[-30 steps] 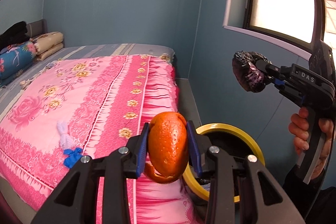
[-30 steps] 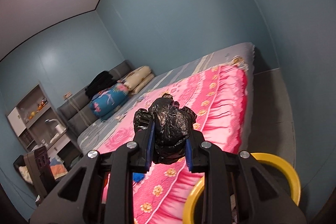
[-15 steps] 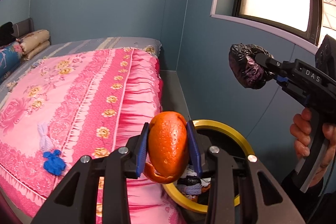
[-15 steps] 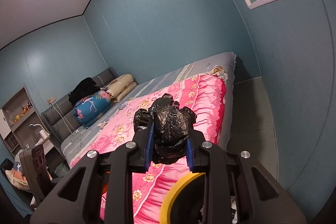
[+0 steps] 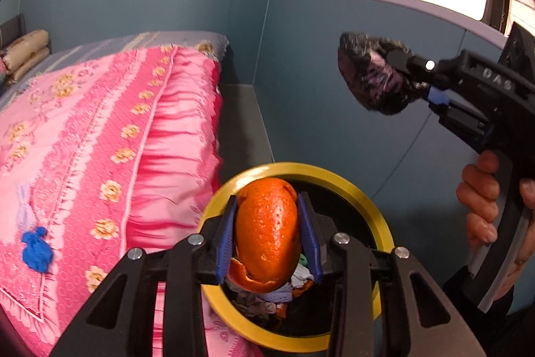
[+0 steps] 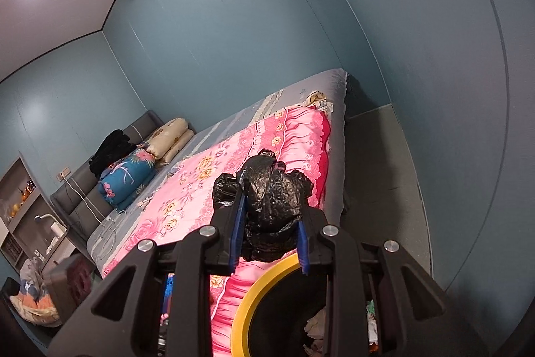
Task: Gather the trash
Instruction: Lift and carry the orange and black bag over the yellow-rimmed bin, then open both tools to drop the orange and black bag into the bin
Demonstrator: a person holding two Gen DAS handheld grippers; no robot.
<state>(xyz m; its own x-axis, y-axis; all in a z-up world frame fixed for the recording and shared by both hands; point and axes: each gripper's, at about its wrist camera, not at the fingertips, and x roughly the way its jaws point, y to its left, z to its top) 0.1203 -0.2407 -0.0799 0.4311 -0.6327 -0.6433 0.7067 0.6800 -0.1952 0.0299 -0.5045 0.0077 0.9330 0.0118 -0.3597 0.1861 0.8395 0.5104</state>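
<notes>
My left gripper [image 5: 267, 230] is shut on a piece of orange peel [image 5: 267, 233], held right over the mouth of a yellow-rimmed black trash bin [image 5: 378, 216] that has scraps inside. My right gripper [image 6: 269, 223] is shut on a crumpled black plastic bag [image 6: 267, 206]. In the left wrist view that bag [image 5: 371, 79] hangs to the upper right, above and beyond the bin, with a hand [image 5: 481, 196] on the handle. The bin's rim [image 6: 247, 306] shows below the right gripper.
A bed with a pink flowered blanket [image 5: 100, 139] stands left of the bin, a blue scrap [image 5: 36, 253] and a pale scrap [image 5: 23, 213] lying on it. A blue wall and a window sill [image 5: 401, 5] are on the right. A strip of grey floor [image 6: 374, 173] runs between bed and wall.
Both grippers have moved down and toward the bin. The orange peel now sits over the bin's opening, and the bin fills more of both views. Both grips are unchanged.
</notes>
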